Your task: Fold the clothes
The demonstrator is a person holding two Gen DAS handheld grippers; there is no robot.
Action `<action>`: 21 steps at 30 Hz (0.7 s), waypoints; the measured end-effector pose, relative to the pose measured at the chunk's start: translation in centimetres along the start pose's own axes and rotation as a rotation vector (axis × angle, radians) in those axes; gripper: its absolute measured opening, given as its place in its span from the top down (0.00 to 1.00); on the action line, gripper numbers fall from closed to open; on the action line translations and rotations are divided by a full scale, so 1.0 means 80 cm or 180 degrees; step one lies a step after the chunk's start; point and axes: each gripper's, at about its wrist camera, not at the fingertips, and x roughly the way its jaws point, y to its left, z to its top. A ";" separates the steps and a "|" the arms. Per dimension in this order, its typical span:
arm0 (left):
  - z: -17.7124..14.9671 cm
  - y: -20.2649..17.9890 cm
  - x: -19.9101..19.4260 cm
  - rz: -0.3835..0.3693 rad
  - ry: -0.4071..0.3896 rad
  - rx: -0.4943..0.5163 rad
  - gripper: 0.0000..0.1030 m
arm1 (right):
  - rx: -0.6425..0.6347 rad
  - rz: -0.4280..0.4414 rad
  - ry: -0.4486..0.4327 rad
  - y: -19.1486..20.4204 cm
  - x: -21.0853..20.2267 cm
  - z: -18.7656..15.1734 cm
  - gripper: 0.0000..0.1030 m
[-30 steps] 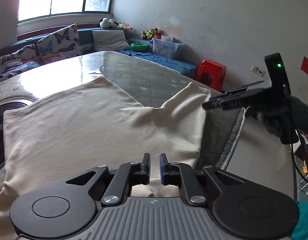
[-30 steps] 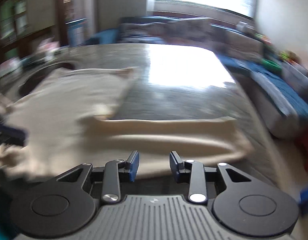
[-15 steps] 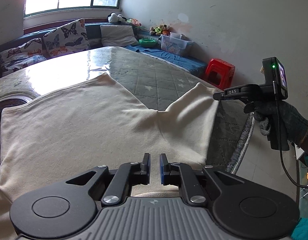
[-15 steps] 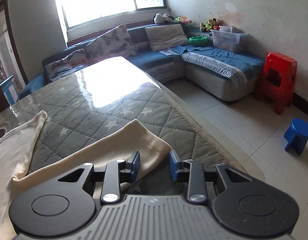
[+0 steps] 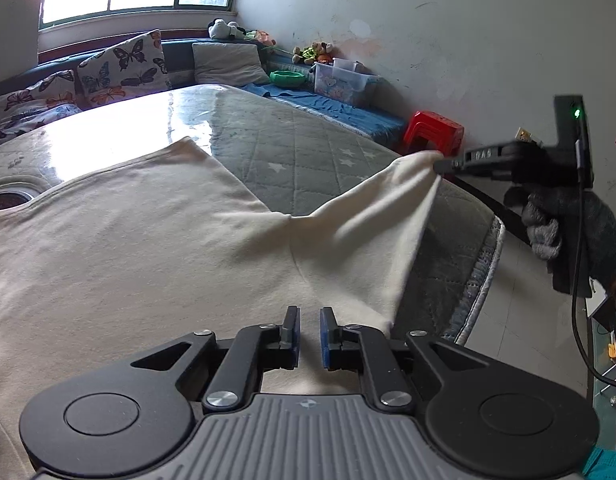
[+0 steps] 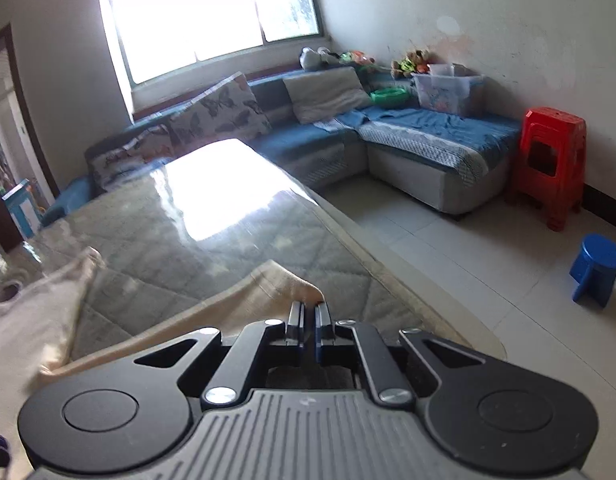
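A cream shirt [image 5: 128, 248] lies spread on the quilted grey table [image 5: 308, 160]. Its right sleeve [image 5: 371, 216] is lifted off the table by its cuff. My right gripper [image 6: 309, 312] is shut on that sleeve cuff [image 6: 276, 284]; it also shows in the left wrist view [image 5: 439, 164] at the sleeve's tip. My left gripper [image 5: 309, 328] hovers low over the shirt's near part, its jaws a small gap apart with nothing between them.
The table's right edge [image 5: 487, 256] drops to a tiled floor [image 6: 467, 248]. A blue sofa [image 6: 387, 136] with cushions runs along the far wall. A red stool [image 6: 551, 168] and a blue stool [image 6: 599, 268] stand on the floor.
My right gripper has closed on the sleeve cuff and lifted it off the table. My left gripper has stayed about where it was.
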 end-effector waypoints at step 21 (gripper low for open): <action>-0.048 0.089 -0.121 0.0710 -0.0450 -0.0550 0.77 | -0.1655 0.2029 -0.0135 0.277 -0.113 0.027 0.96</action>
